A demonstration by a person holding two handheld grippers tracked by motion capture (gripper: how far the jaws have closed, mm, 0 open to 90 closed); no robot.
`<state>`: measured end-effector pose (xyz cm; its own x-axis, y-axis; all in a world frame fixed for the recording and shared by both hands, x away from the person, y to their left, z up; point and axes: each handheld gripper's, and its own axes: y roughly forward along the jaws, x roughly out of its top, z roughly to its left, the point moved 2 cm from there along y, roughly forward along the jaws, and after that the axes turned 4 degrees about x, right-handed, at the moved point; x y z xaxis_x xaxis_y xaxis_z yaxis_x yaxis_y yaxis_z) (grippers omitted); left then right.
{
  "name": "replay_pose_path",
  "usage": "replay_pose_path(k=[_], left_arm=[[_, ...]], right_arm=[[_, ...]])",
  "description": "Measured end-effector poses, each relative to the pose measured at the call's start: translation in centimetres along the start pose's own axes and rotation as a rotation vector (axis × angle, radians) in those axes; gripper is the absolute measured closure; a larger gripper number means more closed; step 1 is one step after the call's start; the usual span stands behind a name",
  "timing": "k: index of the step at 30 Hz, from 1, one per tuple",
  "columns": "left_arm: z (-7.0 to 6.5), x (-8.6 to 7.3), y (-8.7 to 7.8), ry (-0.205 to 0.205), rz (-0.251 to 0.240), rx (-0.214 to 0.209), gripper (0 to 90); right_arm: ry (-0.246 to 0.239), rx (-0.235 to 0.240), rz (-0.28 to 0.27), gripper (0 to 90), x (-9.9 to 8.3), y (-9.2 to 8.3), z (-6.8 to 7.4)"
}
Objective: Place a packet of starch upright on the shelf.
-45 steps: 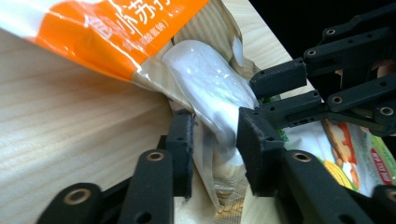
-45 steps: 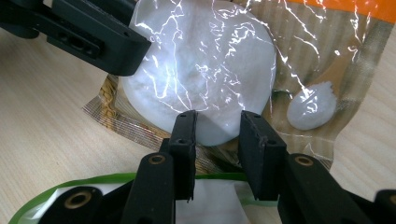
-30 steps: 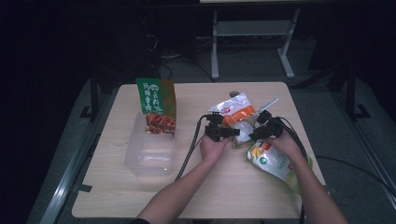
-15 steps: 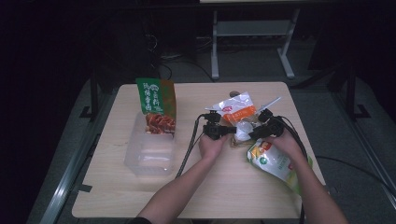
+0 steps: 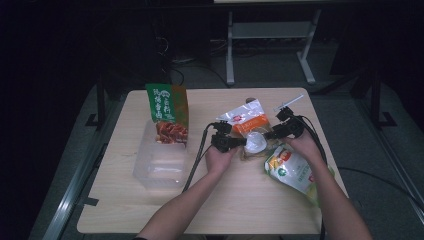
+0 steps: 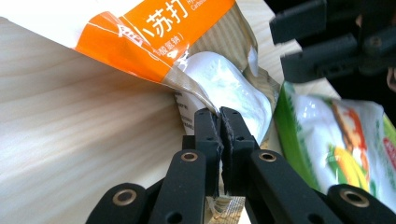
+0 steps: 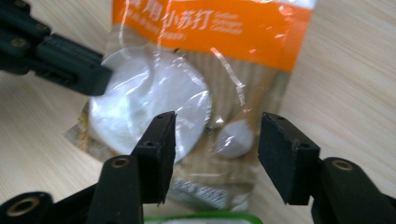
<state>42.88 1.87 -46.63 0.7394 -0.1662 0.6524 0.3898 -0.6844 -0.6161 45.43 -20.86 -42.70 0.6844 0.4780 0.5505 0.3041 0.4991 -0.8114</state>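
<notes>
Baking soda pouch (image 5: 248, 131) lies mid-bench between my hands, orange banner on top, clear window showing white powder bunched at its lower end. My left gripper (image 6: 219, 122) has its jaws clamped on the pouch's edge; I keep that pinch firm. My right gripper (image 7: 215, 140), jaws just opening, straddles the bottom seam without touching, so I lower it squarely before closing
</notes>
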Motion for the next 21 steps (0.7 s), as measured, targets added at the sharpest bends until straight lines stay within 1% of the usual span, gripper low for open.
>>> replay_pose_path(k=[2, 3, 4, 5, 7, 8, 9, 13, 18, 19, 21], left_arm=[[0.2, -0.3, -0.6, 0.004, 0.007, 0.003, 87.0], [0.2, -0.3, -0.6, 0.004, 0.007, 0.003, 87.1], [0.2, -0.6, -1.0, 0.011, 0.010, 0.012, 87.1], [0.2, -0.8, -1.3, 0.015, 0.012, 0.017, 87.1], [0.2, -1.1, -1.7, 0.026, 0.018, 0.023, 87.1], [0.1, -1.2, -1.9, 0.032, 0.016, 0.022, 87.1], [0.1, -1.4, -2.2, 0.043, 0.026, 0.027, 87.1], [0.0, -1.9, -2.8, 0.060, 0.032, 0.036, 87.1], [-0.2, -2.3, -3.4, 0.089, 0.038, 0.048, 87.1], [-0.3, -2.4, -3.5, 0.089, 0.037, 0.050, 87.1], [-0.4, -2.7, -3.8, 0.103, 0.041, 0.056, 87.1]], right_arm=[[-0.001, 0.010, -0.007, 42.4, 0.3, 0.3, 0.0], [-0.001, 0.010, -0.007, 42.4, 0.3, 0.3, 0.0], [-0.003, 0.014, -0.019, 41.9, 0.5, 0.4, -0.1], [0.008, 0.024, -0.036, 39.6, 0.7, 0.6, -0.1], [0.017, 0.039, -0.051, 38.1, 0.8, 0.9, -0.3], [0.027, 0.042, -0.047, 37.0, 0.8, 1.0, -0.4], [0.033, 0.043, -0.045, 36.5, 0.8, 1.2, -0.5], [0.054, 0.069, -0.027, 33.8, 0.7, 1.9, -0.6], [0.055, 0.119, -0.027, 33.0, 0.9, 2.6, -0.5], [0.057, 0.125, -0.029, 32.9, 0.9, 2.8, -0.4], [0.066, 0.147, -0.023, 33.0, 1.0, 3.1, -0.3]])
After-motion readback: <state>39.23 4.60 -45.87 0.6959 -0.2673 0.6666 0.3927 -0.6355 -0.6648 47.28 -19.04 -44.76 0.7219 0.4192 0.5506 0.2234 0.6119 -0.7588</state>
